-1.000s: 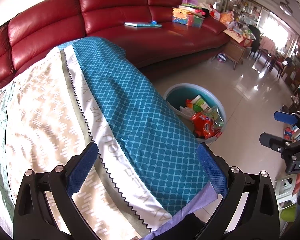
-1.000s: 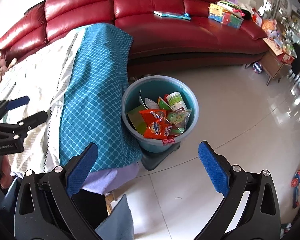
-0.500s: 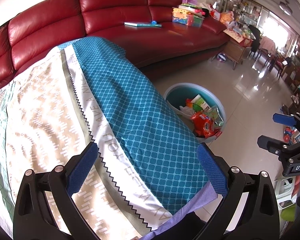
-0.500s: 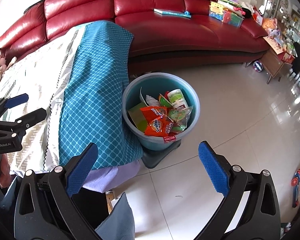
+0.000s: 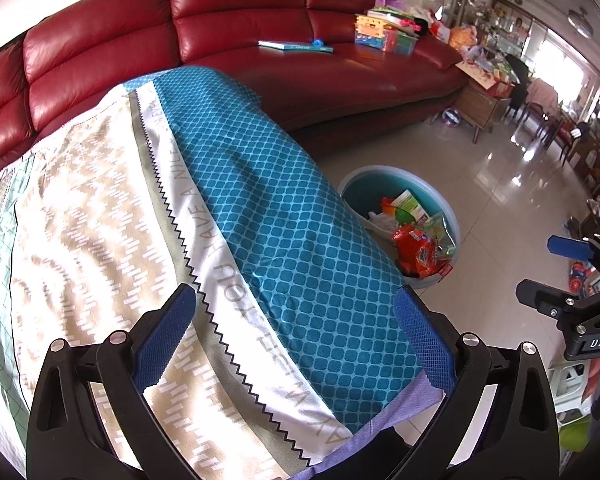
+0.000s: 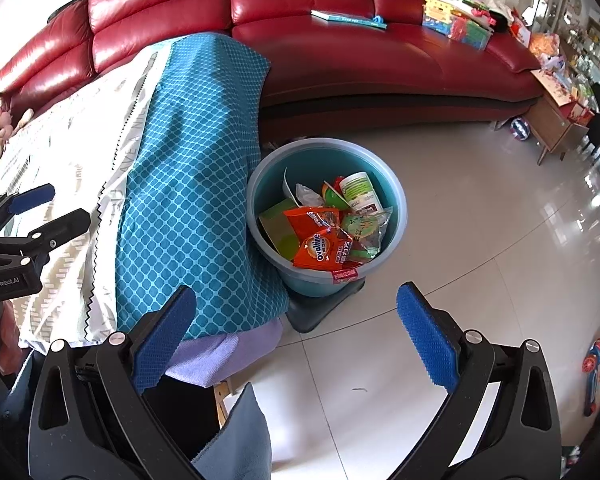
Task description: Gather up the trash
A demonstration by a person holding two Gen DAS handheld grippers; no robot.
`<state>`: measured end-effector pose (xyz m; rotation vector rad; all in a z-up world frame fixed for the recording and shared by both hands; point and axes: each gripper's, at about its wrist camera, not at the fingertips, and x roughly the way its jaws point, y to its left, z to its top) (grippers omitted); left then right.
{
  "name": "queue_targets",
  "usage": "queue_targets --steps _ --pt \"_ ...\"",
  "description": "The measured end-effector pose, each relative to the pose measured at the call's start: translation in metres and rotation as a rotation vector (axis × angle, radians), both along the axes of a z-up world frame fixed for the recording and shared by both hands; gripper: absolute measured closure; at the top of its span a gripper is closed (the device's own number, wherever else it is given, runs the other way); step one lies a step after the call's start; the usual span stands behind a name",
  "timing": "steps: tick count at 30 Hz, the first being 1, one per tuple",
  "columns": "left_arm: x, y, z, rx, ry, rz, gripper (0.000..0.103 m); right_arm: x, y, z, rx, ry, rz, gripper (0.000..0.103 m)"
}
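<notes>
With both hand-held grippers, left (image 5: 296,334) and right (image 6: 296,334), spread and empty, we judge collecting nearly done: the bucket (image 6: 396,208) holds wrappers, so next we seek leftovers.

The left gripper (image 5: 296,332) hovers above the patterned cloth (image 5: 148,216), its blue-padded jaws spread wide with nothing between them. The right gripper (image 6: 296,334) is off the cloth's near corner, over the floor side, jaws equally wide and empty. Each gripper shows at the edge of the other's view, level with the cloth
</notes>
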<state>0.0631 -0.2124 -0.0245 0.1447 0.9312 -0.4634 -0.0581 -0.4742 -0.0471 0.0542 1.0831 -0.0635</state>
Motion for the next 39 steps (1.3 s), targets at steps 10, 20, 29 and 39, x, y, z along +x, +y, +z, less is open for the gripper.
queue_targets --steps 10,20,29,39 --pt "0.004 0.004 -0.004 -0.004 -0.011 0.012 0.004 0.002 -0.004 -0.007 0.015 0.011 -0.008 0.007" --pt "0.004 0.004 -0.009 0.007 -0.008 0.019 0.004 0.003 -0.004 -0.007 0.014 0.011 -0.006 0.007" --pt "0.002 0.006 -0.011 0.009 -0.008 0.016 0.004 0.004 -0.005 -0.013 0.013 0.014 -0.01 0.007" --pt "0.0 0.005 -0.013 0.025 -0.002 0.016 0.004 0.005 -0.008 -0.014 0.015 0.014 -0.016 0.007"
